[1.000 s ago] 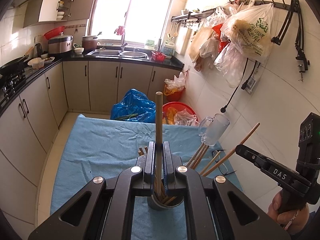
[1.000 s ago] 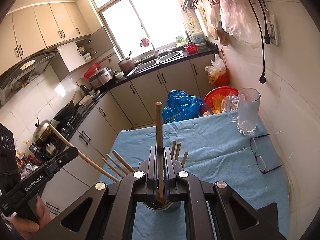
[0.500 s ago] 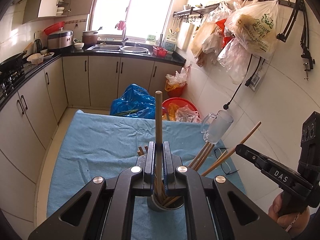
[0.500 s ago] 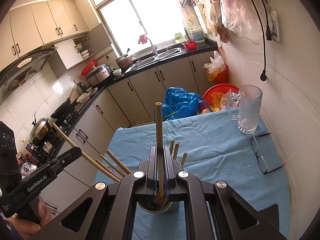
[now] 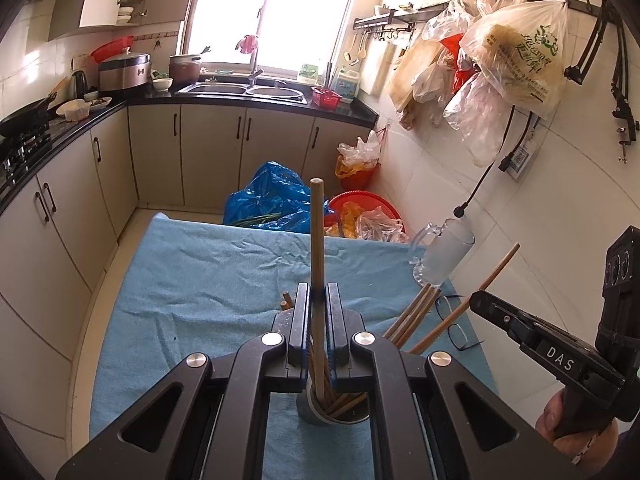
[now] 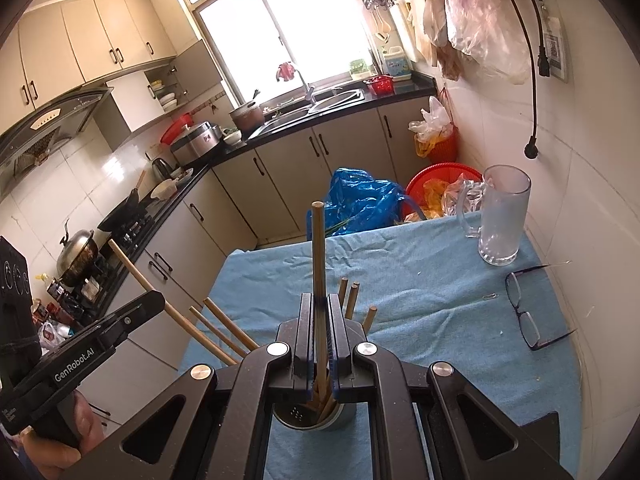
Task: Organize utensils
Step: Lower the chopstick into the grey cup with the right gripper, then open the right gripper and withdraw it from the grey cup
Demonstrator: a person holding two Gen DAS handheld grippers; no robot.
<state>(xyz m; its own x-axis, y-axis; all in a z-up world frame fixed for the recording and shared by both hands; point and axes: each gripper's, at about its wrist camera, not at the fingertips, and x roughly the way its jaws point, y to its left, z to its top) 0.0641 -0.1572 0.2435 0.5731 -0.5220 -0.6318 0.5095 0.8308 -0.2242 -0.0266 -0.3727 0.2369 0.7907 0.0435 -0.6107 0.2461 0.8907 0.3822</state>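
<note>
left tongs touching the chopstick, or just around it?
Touching. Left wrist view: the left tongs are shut on the chopstick, both pads pressed against its shaft with no gap, above the metal holder.

On the blue cloth (image 6: 420,280), the metal holder (image 6: 316,416) bristles with chopsticks (image 6: 352,298) that fan left and right, crowding the near middle. A glass mug (image 6: 502,220) and spectacles (image 6: 524,312) block the far right beside the wall, while the cloth's far left and centre lie open.
</note>
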